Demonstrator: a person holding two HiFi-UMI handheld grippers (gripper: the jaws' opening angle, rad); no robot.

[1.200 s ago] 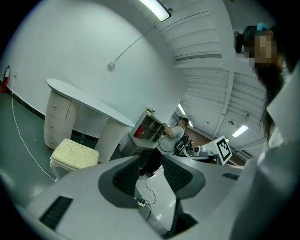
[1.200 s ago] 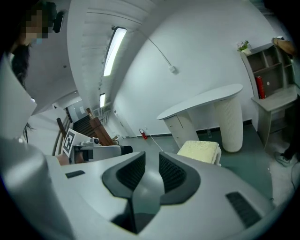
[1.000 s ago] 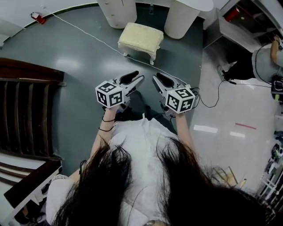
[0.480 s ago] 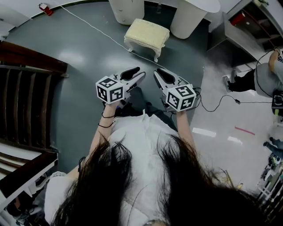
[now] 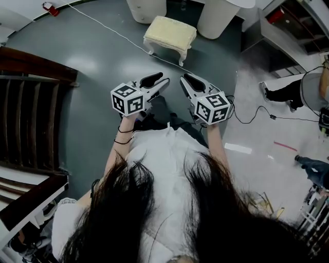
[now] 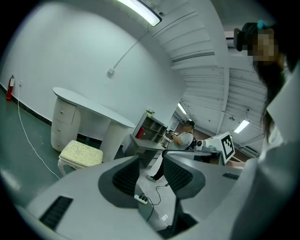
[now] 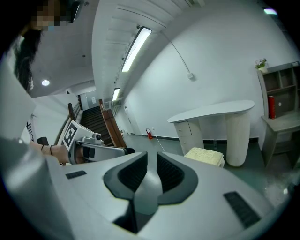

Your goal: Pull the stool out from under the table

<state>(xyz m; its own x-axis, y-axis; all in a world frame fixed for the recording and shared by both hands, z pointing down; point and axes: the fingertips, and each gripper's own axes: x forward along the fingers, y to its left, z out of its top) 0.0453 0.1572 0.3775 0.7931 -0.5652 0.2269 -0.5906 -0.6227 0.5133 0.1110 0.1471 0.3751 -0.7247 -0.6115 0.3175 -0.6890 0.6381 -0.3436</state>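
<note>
The stool [image 5: 169, 35] has a cream cushion and white legs. It stands on the grey floor just in front of the white table [image 5: 146, 9], well ahead of both grippers. My left gripper [image 5: 160, 80] points toward it, open, with nothing between its jaws. My right gripper [image 5: 186, 78] is held beside it, shut and empty. In the left gripper view the stool [image 6: 82, 153] sits low at the left under the table [image 6: 89, 110]. In the right gripper view the stool [image 7: 205, 156] shows to the right of the shut right gripper [image 7: 151, 168], by the table [image 7: 215, 112].
A dark wooden stair railing [image 5: 31, 102] fills the left side. A white cable [image 5: 103, 31] crosses the floor toward the stool. A black cable [image 5: 247, 115] lies at the right. A person [image 5: 308, 87] and a shelf unit [image 5: 288, 31] are at the far right.
Both grippers have moved a little forward toward the stool, side by side. The stool stays where it was by the table. The person at the right has shifted.
</note>
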